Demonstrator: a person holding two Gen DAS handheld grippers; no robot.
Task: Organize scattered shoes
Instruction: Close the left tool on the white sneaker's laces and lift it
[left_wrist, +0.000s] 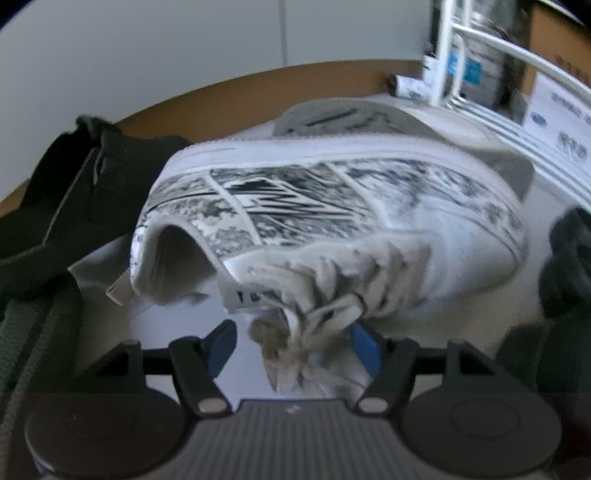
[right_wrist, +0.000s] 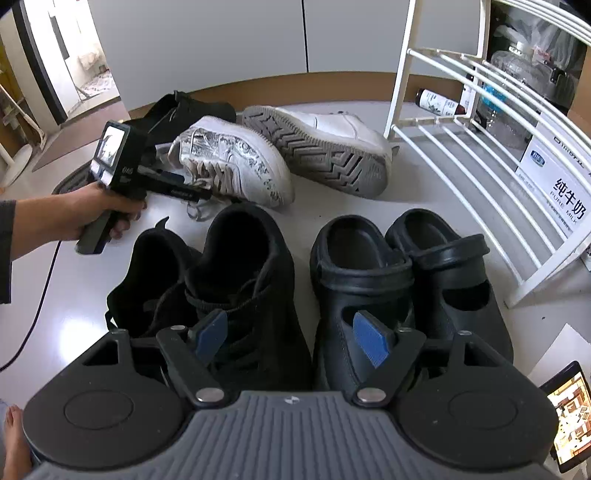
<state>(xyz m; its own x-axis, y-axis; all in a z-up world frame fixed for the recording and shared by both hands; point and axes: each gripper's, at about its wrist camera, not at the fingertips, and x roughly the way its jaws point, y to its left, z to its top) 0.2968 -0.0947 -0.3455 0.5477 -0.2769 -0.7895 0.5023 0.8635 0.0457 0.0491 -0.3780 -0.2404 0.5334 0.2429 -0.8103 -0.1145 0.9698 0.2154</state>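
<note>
Risk: left gripper (left_wrist: 291, 347), jaws spread, has only loose laces between them, so closing may snag lace instead of shoe. White low-top sneaker with grey-black print (left_wrist: 332, 206) lies on its side on the pale floor, beside its overturned mate. Right gripper (right_wrist: 291, 341) hovers spread, empty, over black shoes

The printed sneaker (left_wrist: 332, 206) is motion-blurred in the left wrist view; its pattern cannot be read. Its laces (left_wrist: 295, 332) partly cover the right blue pad (left_wrist: 364, 349). The white sneaker (left_wrist: 369, 118) behind is mostly hidden. The tablet (right_wrist: 567, 413) is cut off by the frame edge. Bottle (right_wrist: 439, 101) label text is too small to read.
</note>
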